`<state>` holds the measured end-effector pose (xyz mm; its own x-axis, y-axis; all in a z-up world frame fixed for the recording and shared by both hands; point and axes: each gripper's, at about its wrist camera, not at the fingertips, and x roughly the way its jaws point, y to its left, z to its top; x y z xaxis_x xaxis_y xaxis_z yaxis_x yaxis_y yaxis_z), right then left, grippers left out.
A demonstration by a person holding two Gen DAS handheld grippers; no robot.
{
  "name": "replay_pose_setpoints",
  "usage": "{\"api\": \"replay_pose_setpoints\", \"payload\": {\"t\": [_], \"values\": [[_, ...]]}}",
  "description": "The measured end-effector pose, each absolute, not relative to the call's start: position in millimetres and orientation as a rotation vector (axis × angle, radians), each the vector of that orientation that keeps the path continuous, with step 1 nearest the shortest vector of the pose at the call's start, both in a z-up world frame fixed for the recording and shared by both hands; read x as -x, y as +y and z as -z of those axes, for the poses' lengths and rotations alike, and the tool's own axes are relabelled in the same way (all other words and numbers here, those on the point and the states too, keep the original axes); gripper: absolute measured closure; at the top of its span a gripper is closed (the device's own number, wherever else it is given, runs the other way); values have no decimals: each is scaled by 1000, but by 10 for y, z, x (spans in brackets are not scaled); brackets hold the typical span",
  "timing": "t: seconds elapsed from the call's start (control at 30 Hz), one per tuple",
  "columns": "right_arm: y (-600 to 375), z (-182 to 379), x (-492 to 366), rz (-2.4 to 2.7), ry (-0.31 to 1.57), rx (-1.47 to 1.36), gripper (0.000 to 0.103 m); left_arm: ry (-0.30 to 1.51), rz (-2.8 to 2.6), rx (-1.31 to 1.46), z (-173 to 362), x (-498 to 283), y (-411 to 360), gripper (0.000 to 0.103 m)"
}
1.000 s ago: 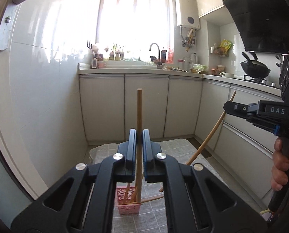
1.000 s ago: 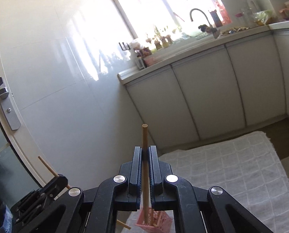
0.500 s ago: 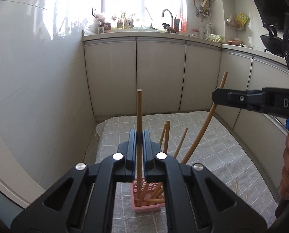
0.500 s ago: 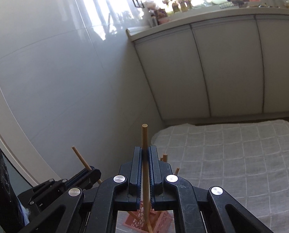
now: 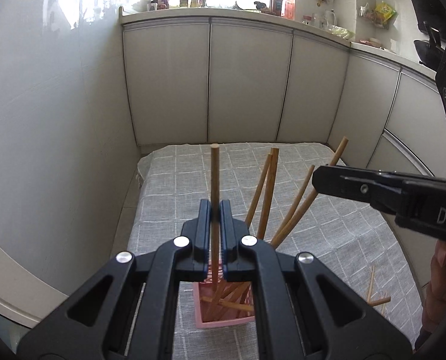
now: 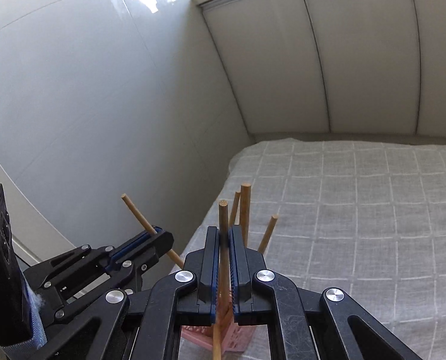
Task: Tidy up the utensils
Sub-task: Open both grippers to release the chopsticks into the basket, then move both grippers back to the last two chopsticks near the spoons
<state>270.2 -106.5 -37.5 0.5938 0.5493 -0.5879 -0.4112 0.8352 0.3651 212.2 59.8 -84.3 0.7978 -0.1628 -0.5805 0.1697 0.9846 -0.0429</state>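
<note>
Your left gripper (image 5: 214, 210) has its fingers clamped on a wooden chopstick (image 5: 214, 180), held upright with its lower end already inside the pink basket (image 5: 223, 321). Your right gripper (image 6: 223, 234) is likewise clamped on a second chopstick (image 6: 223, 219), whose tip reaches down toward the same basket (image 6: 232, 342). The basket stands on the grey checked cloth (image 5: 328, 240), at 6 o'clock in the left wrist view, just under the fingers. Several chopsticks (image 5: 268, 192) already lean in it toward 1 o'clock, and a few loose ones (image 5: 373, 294) lie on the cloth at 4 o'clock.

Judging by this, you are at the drop-in. Lower each stick until its tip is well below the basket rim before you part the fingers, or it may tip out. Keep the two grippers from crossing; they are near each other. Release one at a time, then lift straight up so the fingers do not catch the leaning sticks or tip the light basket.
</note>
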Motion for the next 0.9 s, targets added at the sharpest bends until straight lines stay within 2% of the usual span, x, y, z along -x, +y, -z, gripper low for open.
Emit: {"api": "replay_pose_setpoints", "payload": {"t": [0.1,0.17,0.23,0.3,0.47,0.73,0.8,0.9], "values": [[-1099,393,-2716,-566,758,-224,94,627,179,6,830,-2156,614,91],[-1126,396,-2719,-567,762,-238,93,625,178,12,811,-2148,618,80],[-1150,385,-2719,-563,760,-248,92,623,178,14,786,-2148,611,76],[-1168,364,-2705,-562,757,-257,86,620,177,14,764,-2159,594,73],[-1197,268,-2608,-572,734,-272,72,596,182,23,688,-2098,586,56],[-1321,90,-2423,-571,700,-301,58,560,186,50,523,-1919,629,46],[-1393,54,-2353,-561,693,-306,51,561,188,60,492,-1864,641,43],[-1527,18,-2249,-538,691,-313,43,569,178,72,476,-1757,642,33]]}}
